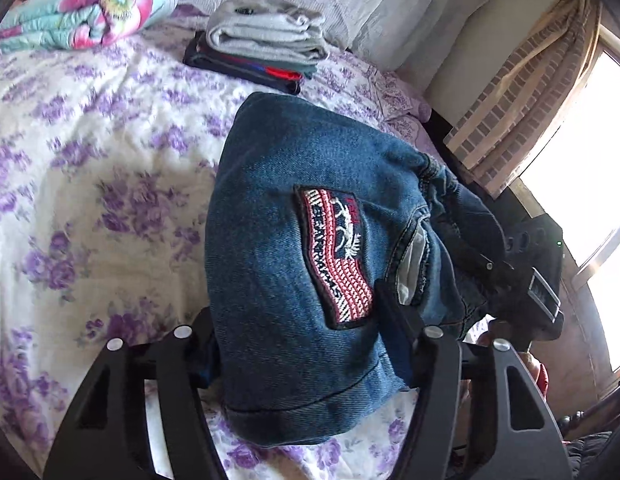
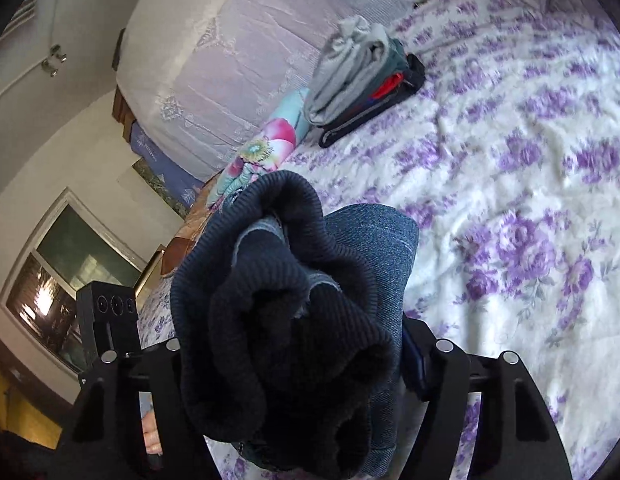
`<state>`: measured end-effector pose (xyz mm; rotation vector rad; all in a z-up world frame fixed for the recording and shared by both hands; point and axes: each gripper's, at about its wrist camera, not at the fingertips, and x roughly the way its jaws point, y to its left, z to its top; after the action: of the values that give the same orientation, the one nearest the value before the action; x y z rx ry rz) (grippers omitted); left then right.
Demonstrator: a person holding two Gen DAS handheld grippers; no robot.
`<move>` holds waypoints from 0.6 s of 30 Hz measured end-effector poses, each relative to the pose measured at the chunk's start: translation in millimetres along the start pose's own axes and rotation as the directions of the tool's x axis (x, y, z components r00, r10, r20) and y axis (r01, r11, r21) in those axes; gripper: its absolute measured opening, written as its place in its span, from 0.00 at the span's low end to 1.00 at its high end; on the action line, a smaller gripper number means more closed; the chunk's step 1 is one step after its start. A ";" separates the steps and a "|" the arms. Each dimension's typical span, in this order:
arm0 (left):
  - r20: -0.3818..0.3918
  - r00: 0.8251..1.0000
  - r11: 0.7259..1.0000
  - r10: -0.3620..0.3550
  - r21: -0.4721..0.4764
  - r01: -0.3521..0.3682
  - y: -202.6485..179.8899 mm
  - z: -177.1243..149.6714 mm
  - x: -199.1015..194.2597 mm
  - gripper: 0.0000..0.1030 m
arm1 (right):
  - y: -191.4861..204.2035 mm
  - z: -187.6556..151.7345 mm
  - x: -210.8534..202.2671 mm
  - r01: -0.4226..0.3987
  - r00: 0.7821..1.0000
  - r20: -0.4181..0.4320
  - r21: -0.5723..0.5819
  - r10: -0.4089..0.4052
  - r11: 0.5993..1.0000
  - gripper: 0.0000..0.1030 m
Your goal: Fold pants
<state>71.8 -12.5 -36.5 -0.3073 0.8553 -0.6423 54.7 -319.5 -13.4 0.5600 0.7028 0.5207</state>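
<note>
Left wrist view: the left claw [image 1: 299, 360] is clamped on the folded jeans [image 1: 310, 272], its two fingers pressing either side of the denim bundle at the lower middle of the frame, the flag patch [image 1: 336, 256] facing the camera. The bundle's long axis runs away from the claw toward the upper middle, then droops toward the right, where the other gripper's black body shows. In the right wrist view the right claw [image 2: 293, 364] grips the same jeans at the dark ribbed waistband [image 2: 277, 288], bunched thick between its fingers. The pants hang between both claws, lifted off the bed [image 1: 89, 200], neither hand clearly nearer. Beyond them, toward the upper middle of the left view, sits a stack of folded clothes [image 1: 261, 44] by the pillow [image 1: 85, 16]; judging by that, the bundle probably goes forward along its own axis onto the stack.
</note>
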 end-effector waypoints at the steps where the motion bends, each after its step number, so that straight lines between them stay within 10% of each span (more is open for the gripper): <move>1: 0.018 1.000 1.000 -0.002 0.007 0.002 -2.6 1.2 -3.4 0.59 | 4.0 4.4 -2.7 -0.009 1.000 0.009 -0.010 0.009 1.000 0.70; 11: 0.082 0.997 0.994 0.004 0.113 -0.013 -30.5 49.2 -21.0 0.59 | 15.6 49.9 -13.5 -0.028 0.996 0.083 -0.069 0.034 0.997 0.70; 18: -0.050 0.998 1.000 -0.024 -0.001 0.024 6.2 46.1 28.1 0.59 | -24.8 47.4 23.1 0.027 0.999 -0.034 0.030 -0.026 0.999 0.70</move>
<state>123.8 -25.5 -27.5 -0.3035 0.9007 -0.6740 109.9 -337.7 -9.6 0.5710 0.7502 0.4959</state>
